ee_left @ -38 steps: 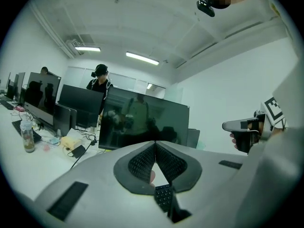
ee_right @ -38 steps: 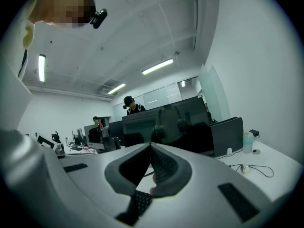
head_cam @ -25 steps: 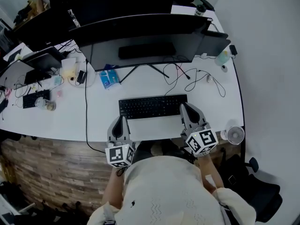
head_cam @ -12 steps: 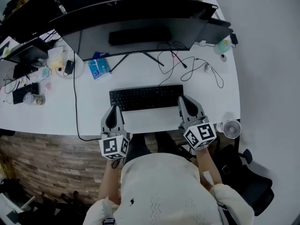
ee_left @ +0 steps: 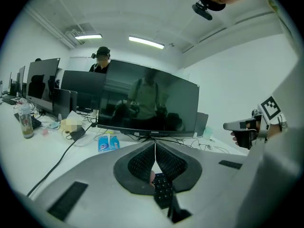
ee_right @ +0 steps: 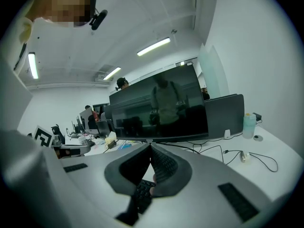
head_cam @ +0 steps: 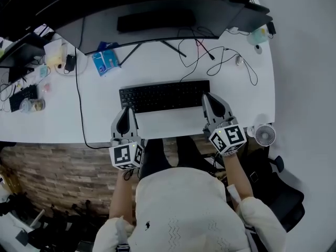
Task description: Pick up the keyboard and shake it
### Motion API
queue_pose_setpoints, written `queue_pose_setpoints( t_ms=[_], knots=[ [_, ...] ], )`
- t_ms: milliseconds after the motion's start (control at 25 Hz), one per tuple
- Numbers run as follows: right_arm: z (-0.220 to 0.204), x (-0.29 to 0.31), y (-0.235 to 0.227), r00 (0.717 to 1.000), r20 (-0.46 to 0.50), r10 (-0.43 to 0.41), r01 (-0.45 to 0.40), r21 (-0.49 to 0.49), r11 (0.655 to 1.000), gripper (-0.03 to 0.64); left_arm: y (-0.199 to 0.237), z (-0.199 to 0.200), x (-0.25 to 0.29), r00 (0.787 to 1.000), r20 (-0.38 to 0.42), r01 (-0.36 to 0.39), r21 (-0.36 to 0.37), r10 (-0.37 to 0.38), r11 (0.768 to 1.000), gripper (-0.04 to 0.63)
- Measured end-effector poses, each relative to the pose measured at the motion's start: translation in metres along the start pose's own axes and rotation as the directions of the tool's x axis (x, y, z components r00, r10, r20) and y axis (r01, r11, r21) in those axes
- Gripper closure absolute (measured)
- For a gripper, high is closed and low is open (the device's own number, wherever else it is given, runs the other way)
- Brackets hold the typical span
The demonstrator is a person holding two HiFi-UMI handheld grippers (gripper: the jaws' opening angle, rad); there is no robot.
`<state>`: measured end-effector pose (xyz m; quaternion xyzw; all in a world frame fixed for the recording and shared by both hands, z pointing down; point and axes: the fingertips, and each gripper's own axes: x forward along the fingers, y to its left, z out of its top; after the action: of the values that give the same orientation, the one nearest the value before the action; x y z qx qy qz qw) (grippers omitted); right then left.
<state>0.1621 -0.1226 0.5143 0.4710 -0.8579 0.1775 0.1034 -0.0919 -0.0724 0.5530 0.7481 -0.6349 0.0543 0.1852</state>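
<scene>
A black keyboard (head_cam: 164,95) lies flat on the white desk (head_cam: 157,127), in front of the monitor. My left gripper (head_cam: 126,111) has its jaws closed together, tips at the keyboard's front left corner. My right gripper (head_cam: 210,96) is also shut, tips over the keyboard's right end. In the left gripper view the closed pads (ee_left: 142,163) meet at the tip, and a strip of keyboard keys (ee_left: 163,194) shows below them. In the right gripper view the keyboard (ee_right: 141,194) likewise shows under the shut jaws. Neither gripper visibly pinches the keyboard.
A wide dark monitor (head_cam: 157,20) stands behind the keyboard with loose cables (head_cam: 220,56) at its right. A blue packet (head_cam: 105,62) lies at the back left, and a black cable (head_cam: 79,98) runs to the desk's front edge. A small white fan (head_cam: 265,135) is at the right.
The head camera has shifted, so the desk sits higher in view. Both grippers stay at the keyboard's two ends, shut as before. The keyboard has not visibly moved on the desk.
</scene>
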Motion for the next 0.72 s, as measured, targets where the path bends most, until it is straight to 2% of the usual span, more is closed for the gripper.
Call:
queue_pose_setpoints(
  t_ms=[360,560,720],
  knots=[
    [-0.026,0.013,-0.018,1.000,-0.023,0.000,0.001,0.057,0.998,0.614,0.012,-0.028,0.016,0.999,-0.044,-0.015,0.008,0.016,1.000,0.580],
    [-0.036,0.018,-0.033,1.000,-0.009,-0.016,0.017,0.116,0.993,0.614,0.021,-0.047,0.023,0.996,-0.084,-0.024,-0.018,0.023,1.000,0.578],
    [-0.052,0.026,-0.040,0.999,-0.035,-0.027,0.031,0.114,0.993,0.614,0.029,-0.063,0.027,0.993,-0.114,-0.037,-0.026,0.034,0.999,0.578]
  ],
)
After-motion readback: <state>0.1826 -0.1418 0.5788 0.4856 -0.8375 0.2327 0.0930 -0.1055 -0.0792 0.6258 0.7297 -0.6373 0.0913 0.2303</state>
